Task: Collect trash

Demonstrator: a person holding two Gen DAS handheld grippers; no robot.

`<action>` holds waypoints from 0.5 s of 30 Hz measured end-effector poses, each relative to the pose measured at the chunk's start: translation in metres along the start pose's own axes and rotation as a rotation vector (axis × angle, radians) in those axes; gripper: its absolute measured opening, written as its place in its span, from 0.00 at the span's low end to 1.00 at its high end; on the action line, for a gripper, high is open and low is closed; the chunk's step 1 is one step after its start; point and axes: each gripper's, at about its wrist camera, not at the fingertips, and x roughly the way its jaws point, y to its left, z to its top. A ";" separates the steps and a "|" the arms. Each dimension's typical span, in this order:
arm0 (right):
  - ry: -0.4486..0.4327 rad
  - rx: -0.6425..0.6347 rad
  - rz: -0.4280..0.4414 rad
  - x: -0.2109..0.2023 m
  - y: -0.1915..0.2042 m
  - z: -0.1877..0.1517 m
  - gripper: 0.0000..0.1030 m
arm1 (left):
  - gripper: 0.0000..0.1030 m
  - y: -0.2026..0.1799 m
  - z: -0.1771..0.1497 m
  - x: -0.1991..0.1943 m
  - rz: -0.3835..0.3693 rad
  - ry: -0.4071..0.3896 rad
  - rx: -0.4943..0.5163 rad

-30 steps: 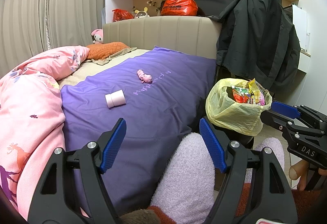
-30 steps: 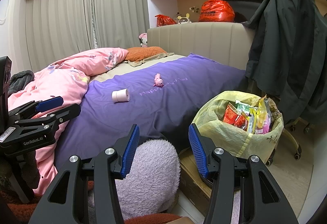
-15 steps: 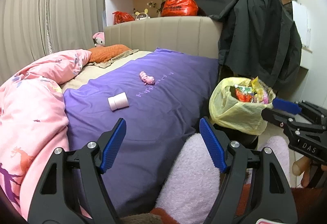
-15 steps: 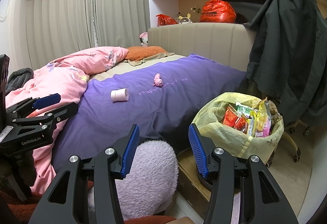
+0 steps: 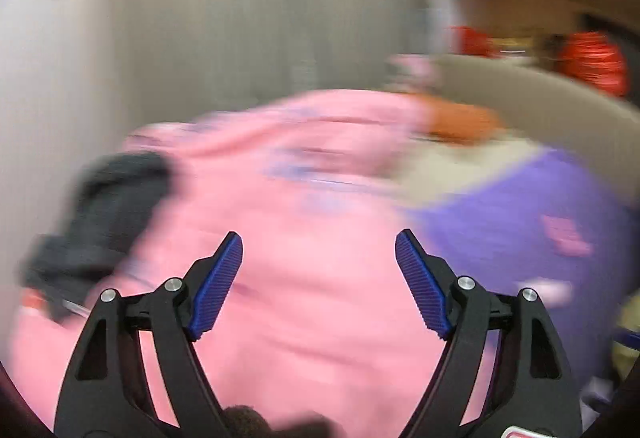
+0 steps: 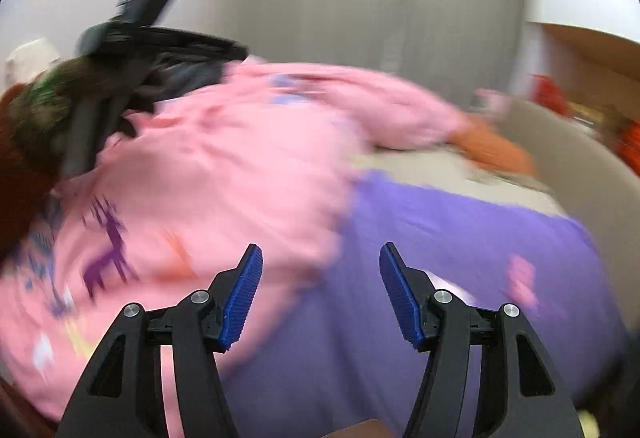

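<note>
Both views are smeared by motion. My left gripper (image 5: 319, 238) hovers over the pink duvet (image 5: 304, 206), its jaws opening with nothing between them. My right gripper (image 6: 321, 250) hangs above the line where the duvet (image 6: 208, 174) meets the purple sheet (image 6: 460, 238), jaws also opening and empty. A small pink scrap (image 5: 566, 236) lies on the purple sheet (image 5: 520, 206) to the right, with a pale roll (image 5: 544, 288) just nearer. The scrap (image 6: 522, 278) also shows right of the right gripper. A yellow sliver, likely the trash bag (image 5: 629, 352), touches the right edge.
A dark garment (image 5: 116, 206) lies at the duvet's left side. An orange pillow (image 5: 460, 120) and the beige headboard (image 5: 560, 106) are behind, with red bags (image 5: 592, 60) on the ledge. Grey curtains (image 5: 260, 18) fill the back. The person's fuzzy sleeve (image 6: 32, 126) is upper left.
Both cameras have swung sharply left, from the purple sheet and trash bag to the pink duvet. The coat and fluffy slipper have left view. Both pairs of jaws stand wider.
</note>
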 end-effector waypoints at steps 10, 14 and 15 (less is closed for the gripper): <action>0.036 -0.200 0.361 0.262 0.165 0.151 0.56 | 0.93 0.209 -0.117 0.221 0.586 0.418 -0.118; 0.251 -0.246 0.303 0.335 0.190 0.122 0.61 | 0.93 0.194 -0.123 0.257 0.674 0.443 -0.024; 0.202 -0.238 0.304 0.329 0.185 0.117 0.61 | 0.92 0.185 -0.122 0.262 0.695 0.459 0.023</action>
